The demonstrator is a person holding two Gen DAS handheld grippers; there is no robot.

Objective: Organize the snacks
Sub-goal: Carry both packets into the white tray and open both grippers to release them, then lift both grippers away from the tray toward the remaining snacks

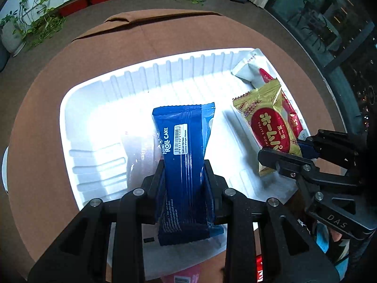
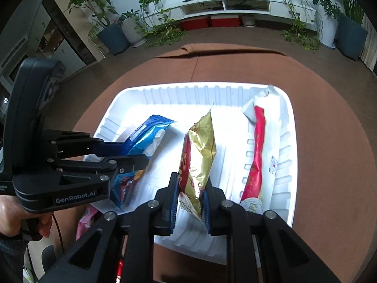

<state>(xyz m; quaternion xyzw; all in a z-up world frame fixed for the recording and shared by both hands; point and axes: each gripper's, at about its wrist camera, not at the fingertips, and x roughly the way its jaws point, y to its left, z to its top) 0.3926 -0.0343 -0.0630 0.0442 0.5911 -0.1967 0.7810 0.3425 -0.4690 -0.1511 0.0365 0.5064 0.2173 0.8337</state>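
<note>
Both jaws grip snacks, blue roll cake (image 1: 183, 165) left, gold packet (image 2: 200, 155) right, over white tray (image 2: 288, 141).

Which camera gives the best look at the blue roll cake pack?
Left wrist: the blue roll cake pack fills the centre, label and barcode readable. Right wrist shows it edge-on at left, partly behind the left gripper.

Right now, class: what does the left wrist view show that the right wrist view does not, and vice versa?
Only the left wrist view: the barcode label on the blue roll cake pack. Only the right wrist view: a person's hand holding the left hand-held gripper. Both share the white tray, the gold snack pack and the red-and-white pack.
</note>
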